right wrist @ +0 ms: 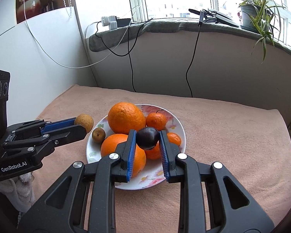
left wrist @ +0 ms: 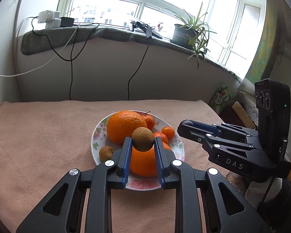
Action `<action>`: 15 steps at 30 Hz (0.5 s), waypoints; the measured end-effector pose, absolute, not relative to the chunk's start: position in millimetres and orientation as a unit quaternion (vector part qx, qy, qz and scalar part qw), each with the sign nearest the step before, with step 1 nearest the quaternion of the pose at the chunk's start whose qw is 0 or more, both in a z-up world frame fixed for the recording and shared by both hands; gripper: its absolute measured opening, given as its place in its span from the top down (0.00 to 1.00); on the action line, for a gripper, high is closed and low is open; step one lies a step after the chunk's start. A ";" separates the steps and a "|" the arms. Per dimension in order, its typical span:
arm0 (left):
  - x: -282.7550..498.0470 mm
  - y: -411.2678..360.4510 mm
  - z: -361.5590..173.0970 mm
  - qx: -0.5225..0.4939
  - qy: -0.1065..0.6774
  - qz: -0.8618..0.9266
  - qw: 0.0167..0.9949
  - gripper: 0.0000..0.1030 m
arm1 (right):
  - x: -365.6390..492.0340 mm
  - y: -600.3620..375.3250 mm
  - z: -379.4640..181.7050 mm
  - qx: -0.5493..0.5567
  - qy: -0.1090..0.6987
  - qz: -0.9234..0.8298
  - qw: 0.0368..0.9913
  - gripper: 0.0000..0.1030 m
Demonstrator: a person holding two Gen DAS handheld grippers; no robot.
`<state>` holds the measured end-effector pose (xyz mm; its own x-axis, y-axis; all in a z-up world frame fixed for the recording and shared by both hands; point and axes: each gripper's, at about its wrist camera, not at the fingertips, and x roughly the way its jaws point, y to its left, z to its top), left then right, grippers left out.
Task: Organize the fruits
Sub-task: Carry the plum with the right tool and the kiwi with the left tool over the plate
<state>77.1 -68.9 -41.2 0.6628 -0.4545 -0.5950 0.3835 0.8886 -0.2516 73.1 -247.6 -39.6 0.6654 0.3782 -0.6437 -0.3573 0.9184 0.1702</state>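
A floral white plate [left wrist: 99, 134] [right wrist: 179, 128] sits on the pink cloth, holding two big oranges [left wrist: 125, 126] [right wrist: 126, 119], several small tangerines [left wrist: 167, 131] [right wrist: 156, 120] and a small brown fruit [left wrist: 105, 153] [right wrist: 98, 135]. My left gripper [left wrist: 142, 142] [right wrist: 83, 125] is shut on a round brown fruit [left wrist: 143, 138] [right wrist: 84, 122], held above the plate's near side. My right gripper [right wrist: 147, 138] [left wrist: 186, 124] is shut on a dark purple plum [right wrist: 147, 138] [left wrist: 188, 123], held above the plate.
The pink cloth-covered table [left wrist: 38, 136] [right wrist: 232, 136] meets a wall at the back. Cables [left wrist: 71, 68] hang from the windowsill, which bears chargers [left wrist: 48, 18] and a potted plant [left wrist: 186, 33]. Boxes [left wrist: 236, 108] lie off the table's right edge.
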 end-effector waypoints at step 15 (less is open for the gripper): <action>90.9 -93.1 -42.6 -0.034 0.349 -0.239 0.905 0.79 | 94.3 -255.5 -54.6 0.029 0.370 0.206 0.905 0.76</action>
<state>90.9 -93.1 -42.6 0.6419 -0.4559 -0.6165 0.4087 0.8837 -0.2280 94.3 -255.5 -54.6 0.6414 0.3936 -0.6586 -0.3513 0.9138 0.2040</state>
